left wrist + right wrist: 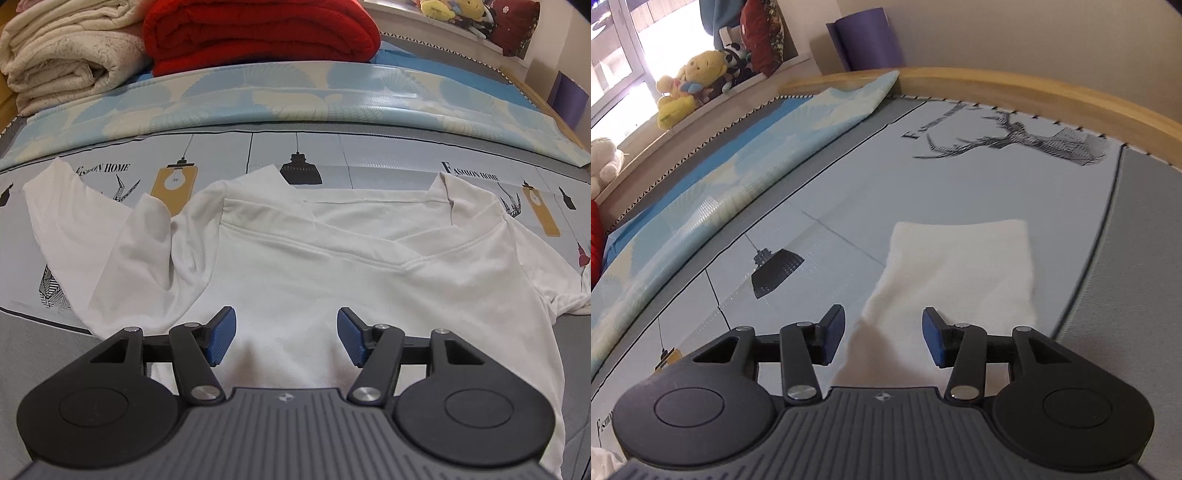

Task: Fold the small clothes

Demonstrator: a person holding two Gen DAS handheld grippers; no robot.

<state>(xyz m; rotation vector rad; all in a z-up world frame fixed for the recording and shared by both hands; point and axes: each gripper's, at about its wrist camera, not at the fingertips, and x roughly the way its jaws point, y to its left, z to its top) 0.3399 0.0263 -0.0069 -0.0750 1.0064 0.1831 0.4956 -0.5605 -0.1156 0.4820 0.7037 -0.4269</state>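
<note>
One white T-shirt (314, 258) is spread across the middle of the left wrist view, neckline toward the top of the frame, on a printed grey bed sheet (332, 155). Its sleeve at centre left is found rumpled and partly turned over on itself; the sleeve at the right edge is cut off by the frame. The garment is judged to be laid flat so that folding can begin, with no fold yet made in the body.

At lower centre the left gripper (286, 338) is held over the shirt's lower body with its blue pads apart and nothing between them, apparently placed to take up cloth there. Contact with the fabric cannot be confirmed.

In the right wrist view a white cloth (960, 273) is seen at centre right on the same sheet. Whether it is a sleeve of that shirt or a separate folded piece cannot be made out, as its near end is hidden beneath the tool. The right gripper (882, 339) is held above it, jaws apart and unclamped.

Folded cream blankets (62, 55) and a red blanket (258, 33) are noted at upper left.
</note>
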